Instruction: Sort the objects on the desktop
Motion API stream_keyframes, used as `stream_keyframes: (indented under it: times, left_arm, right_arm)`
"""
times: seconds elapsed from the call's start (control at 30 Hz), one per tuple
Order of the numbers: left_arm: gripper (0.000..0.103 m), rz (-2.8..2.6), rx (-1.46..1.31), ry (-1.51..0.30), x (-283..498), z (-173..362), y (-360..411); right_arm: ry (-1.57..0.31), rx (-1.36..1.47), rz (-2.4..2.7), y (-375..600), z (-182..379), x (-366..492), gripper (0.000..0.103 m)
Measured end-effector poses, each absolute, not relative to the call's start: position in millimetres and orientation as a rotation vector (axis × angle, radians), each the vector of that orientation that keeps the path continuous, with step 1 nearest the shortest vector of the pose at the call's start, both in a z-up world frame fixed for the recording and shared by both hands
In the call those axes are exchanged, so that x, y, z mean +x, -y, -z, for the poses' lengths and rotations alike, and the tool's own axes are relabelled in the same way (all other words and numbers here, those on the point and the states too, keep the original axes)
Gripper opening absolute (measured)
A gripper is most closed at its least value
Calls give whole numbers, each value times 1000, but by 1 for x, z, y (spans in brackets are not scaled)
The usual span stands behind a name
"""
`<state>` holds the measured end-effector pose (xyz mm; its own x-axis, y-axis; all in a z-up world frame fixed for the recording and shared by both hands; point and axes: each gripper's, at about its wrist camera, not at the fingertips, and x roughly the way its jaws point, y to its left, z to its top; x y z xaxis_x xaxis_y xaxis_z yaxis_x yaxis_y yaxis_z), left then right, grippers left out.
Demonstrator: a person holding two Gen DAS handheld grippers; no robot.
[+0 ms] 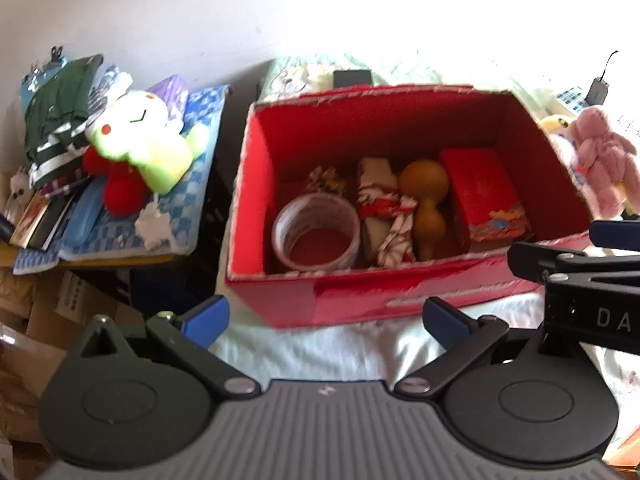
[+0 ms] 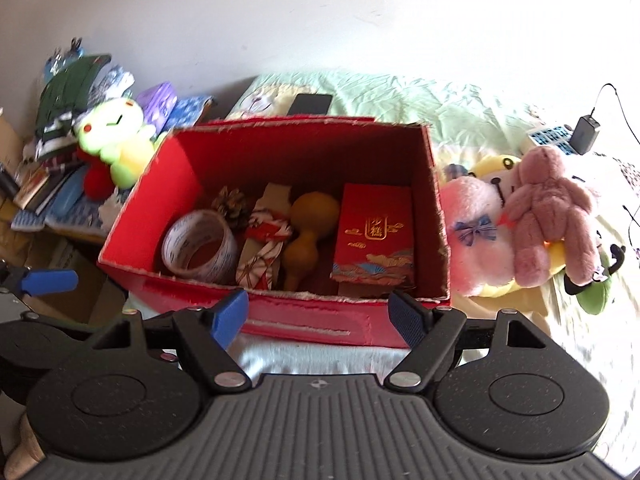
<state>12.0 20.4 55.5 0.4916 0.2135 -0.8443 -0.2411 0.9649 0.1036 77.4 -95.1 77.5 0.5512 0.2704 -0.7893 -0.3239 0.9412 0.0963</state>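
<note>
An open red cardboard box [image 1: 452,284] [image 2: 132,216] stands on the bed. Inside lie a roll of clear tape [image 1: 316,232] [image 2: 198,246], a pine cone [image 2: 232,204], a red-and-white patterned bundle [image 1: 382,212] [image 2: 264,240], a brown gourd [image 1: 426,200] [image 2: 308,228] and a small red gift box [image 1: 486,196] [image 2: 374,232]. My left gripper [image 1: 326,316] hangs open and empty in front of the box's near wall. My right gripper [image 2: 318,312] is likewise open and empty just before that wall; it also shows at the right edge of the left wrist view.
A green frog plush [image 1: 144,140] [image 2: 114,148] lies on a cluttered side table with clothes and books at the left. Pink and yellow plush toys [image 2: 532,216] [image 1: 600,160] lie right of the box. A dark phone [image 2: 310,104] and a charger [image 2: 586,134] rest on the green sheet behind.
</note>
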Motion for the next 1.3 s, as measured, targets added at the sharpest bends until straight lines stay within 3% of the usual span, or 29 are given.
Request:
stream_keyframes:
  times: [0.63, 1.3]
  left_arm:
    - [103, -247, -58, -1026, 26, -54, -6]
    - [103, -324, -39, -924, 93, -93, -29]
  right_arm:
    - [-954, -8, -346, 103, -80, 83, 80]
    - [-881, 69, -271, 94, -121, 141, 85]
